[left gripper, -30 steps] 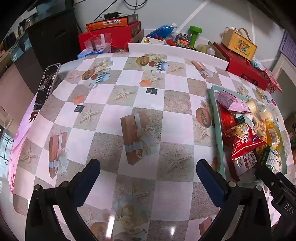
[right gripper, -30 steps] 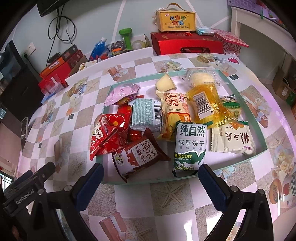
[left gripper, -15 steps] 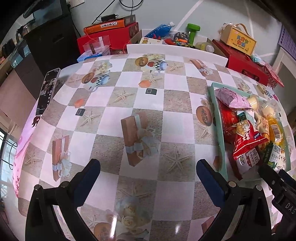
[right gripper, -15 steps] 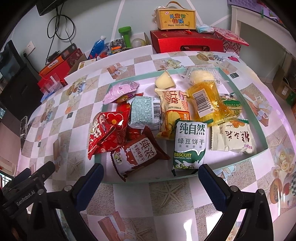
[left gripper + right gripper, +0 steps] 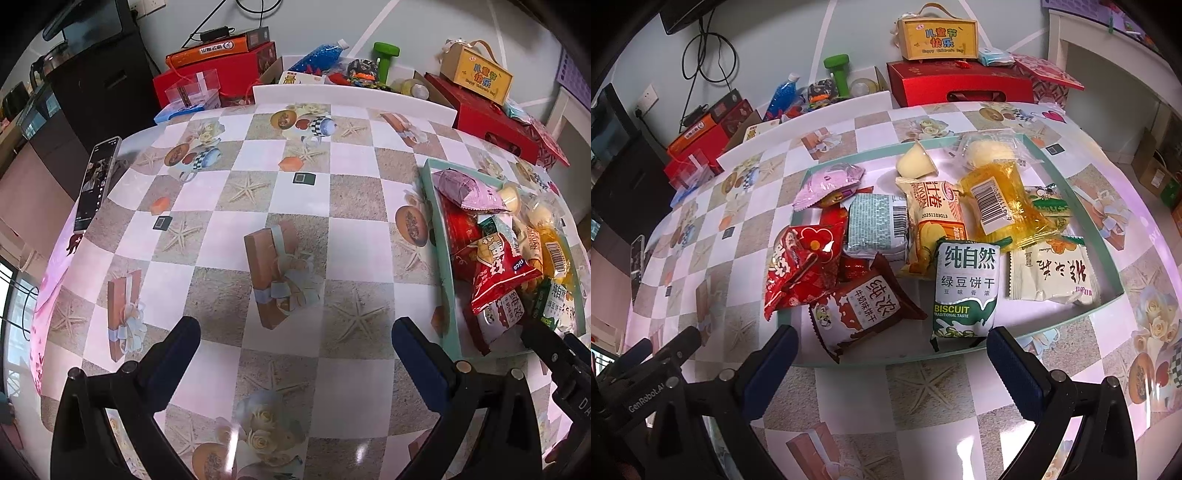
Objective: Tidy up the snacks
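here a checkered tablecloth (image 5: 354,199) bears a snack tray (image 5: 1108,254); both grippers' fingers (image 5: 775,354) apart.

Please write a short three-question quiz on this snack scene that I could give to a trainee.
1. True or false: the right gripper is shut on the green biscuit packet.
2. Which packet overlaps the near rim of the tray? A) the pink packet B) the brown milk biscuit packet C) the yellow barcode packet
3. Fill in: the left gripper hangs over bare ____, beside the tray, holding nothing.

Key: 1 false, both grippers are open and empty; 2 B; 3 tablecloth.
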Demonstrator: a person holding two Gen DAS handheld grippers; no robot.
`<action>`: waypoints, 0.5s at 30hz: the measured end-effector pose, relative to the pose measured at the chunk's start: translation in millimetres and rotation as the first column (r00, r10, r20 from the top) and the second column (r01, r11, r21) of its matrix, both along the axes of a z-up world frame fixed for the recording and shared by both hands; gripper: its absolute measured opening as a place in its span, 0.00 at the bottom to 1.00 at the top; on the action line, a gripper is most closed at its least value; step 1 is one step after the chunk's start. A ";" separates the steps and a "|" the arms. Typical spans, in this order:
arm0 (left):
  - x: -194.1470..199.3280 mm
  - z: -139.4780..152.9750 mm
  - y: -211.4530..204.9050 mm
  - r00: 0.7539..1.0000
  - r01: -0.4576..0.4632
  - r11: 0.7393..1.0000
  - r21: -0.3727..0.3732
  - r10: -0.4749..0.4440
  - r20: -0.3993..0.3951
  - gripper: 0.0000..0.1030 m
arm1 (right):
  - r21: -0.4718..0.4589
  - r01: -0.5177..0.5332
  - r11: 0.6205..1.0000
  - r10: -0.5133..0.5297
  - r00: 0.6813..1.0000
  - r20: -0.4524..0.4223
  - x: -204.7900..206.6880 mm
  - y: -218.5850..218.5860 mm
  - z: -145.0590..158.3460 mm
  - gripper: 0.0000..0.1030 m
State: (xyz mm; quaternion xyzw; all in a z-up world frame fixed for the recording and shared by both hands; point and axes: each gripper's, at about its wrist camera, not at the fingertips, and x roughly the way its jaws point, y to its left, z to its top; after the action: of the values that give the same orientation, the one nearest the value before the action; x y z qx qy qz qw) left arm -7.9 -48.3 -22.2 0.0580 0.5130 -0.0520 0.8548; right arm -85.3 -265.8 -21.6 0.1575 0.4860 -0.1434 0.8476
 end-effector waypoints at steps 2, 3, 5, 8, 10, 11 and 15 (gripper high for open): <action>-0.2 -0.3 -0.5 1.000 0.003 1.000 -0.001 -0.003 -0.002 1.00 | 0.000 -0.001 1.000 0.001 1.000 0.000 0.0 -0.1 -0.2 1.00; -0.4 -0.5 -0.9 1.000 0.004 1.000 -0.001 -0.004 -0.002 1.00 | 0.000 -0.001 1.000 0.001 1.000 0.000 0.0 -0.1 -0.3 1.00; -0.4 -0.6 -1.0 1.000 0.005 1.000 0.001 -0.005 -0.002 1.00 | 0.000 0.001 1.000 -0.001 1.000 0.000 0.0 -0.1 -0.3 1.00; -0.4 -0.7 -0.9 1.000 0.005 1.000 0.000 -0.005 -0.002 1.00 | 0.000 0.002 1.000 -0.002 1.000 0.000 0.1 -0.3 -0.6 1.00; -0.1 -1.5 -0.7 1.000 0.006 1.000 0.000 -0.006 -0.007 1.00 | 0.000 0.001 1.000 -0.001 1.000 0.000 0.1 -0.5 -0.6 1.00; -0.1 -2.0 -0.9 1.000 0.006 1.000 0.000 -0.006 -0.009 1.00 | 0.000 0.001 1.000 -0.001 1.000 -0.001 0.1 -0.4 -0.8 1.00; -0.1 -2.5 -1.3 1.000 0.007 1.000 0.000 -0.007 -0.011 1.00 | 0.000 0.000 1.000 0.000 1.000 -0.001 0.1 -0.5 -1.5 1.00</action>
State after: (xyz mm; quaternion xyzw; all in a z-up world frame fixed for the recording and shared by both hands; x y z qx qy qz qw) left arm -8.0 -49.6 -24.7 0.0598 0.5175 -0.0554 0.8518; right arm -85.2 -266.3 -23.1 0.1573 0.4866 -0.1436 0.8473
